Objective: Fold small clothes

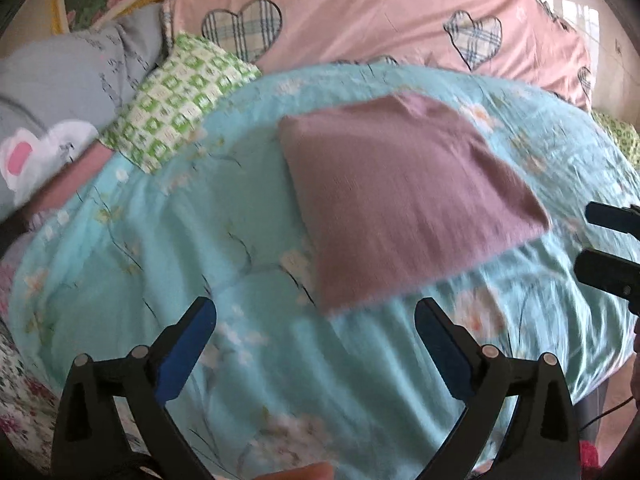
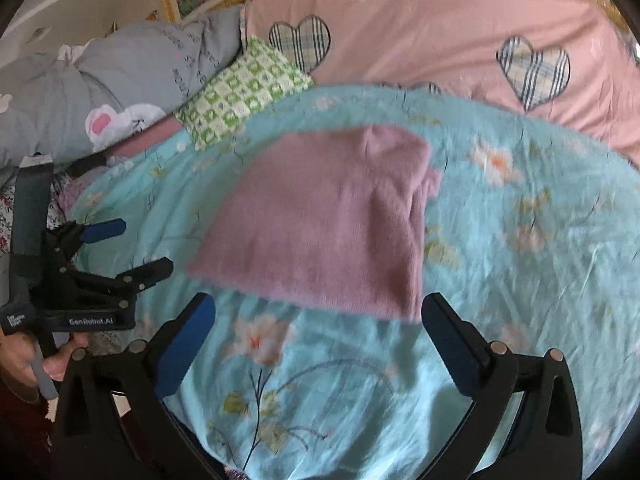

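Both claws, left gripper (image 1: 316,316) & right gripper (image 2: 318,312), are released w/ nothing between jaws; folded mauve garment (image 1: 404,196) lies just ahead on teal quilt (image 1: 160,240), so prob. check edges square, w/o re-grabbing.

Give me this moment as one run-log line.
left hand-held gripper: open, empty | right hand-held gripper: open, empty | mauve garment: folded, flat on turquoise floral quilt, untouched
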Demonstrator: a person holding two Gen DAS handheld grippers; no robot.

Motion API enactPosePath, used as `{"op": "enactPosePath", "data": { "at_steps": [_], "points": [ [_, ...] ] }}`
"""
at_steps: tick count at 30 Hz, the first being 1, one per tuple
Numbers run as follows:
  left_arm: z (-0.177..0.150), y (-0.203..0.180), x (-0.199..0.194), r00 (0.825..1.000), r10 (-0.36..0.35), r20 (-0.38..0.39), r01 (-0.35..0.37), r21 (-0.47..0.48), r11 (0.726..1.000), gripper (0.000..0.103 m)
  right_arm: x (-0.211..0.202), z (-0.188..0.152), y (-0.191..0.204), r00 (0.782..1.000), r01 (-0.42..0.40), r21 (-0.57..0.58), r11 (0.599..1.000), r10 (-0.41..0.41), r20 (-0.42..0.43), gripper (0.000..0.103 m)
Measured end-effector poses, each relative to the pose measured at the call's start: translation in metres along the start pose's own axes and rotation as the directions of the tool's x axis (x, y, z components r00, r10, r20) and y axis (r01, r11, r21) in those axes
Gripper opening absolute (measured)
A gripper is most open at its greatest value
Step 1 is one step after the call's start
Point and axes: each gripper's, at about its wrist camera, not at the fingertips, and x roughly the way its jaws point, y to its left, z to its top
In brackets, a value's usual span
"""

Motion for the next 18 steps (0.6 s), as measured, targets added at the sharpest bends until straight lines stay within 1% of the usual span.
{"op": "enactPosePath", "data": {
  "at_steps": [3,6,9,15,18],
  "points": [
    [-0.007,-0.004,0.01,0.999,0.016,-0.033,-0.016,0.017,1.0,0.1,0.009,-0.01,-0.005,0.999,-0.015,0.02,1.0,0.016,-0.035,0.103],
    [0.001,0.0,0.017,0.997,0.067,-0.044,-0.066,0.018,0.998,0.1,0.012,-0.007,-0.006,0.999,0.003,0.021,1.0,-0.002,-0.045,0.103],
    [0.014,0.007,0.024,0.992,0.099,-0.084,-0.097,0.02,0.995,0.1,0.012,0.004,-0.008,0.999,0.011,0.028,1.0,-0.01,-0.045,0.103],
    [0.038,0.013,0.025,0.988,0.128,-0.092,-0.124,0.047,0.991,0.1,0.017,0.031,-0.006,0.998,0.007,0.015,1.0,-0.006,-0.061,0.103],
    [0.049,0.016,0.029,0.986,0.128,-0.109,-0.124,0.041,0.991,0.1,0.026,0.042,-0.007,0.996,0.022,0.015,1.0,-0.021,-0.084,0.103]
  ]
}}
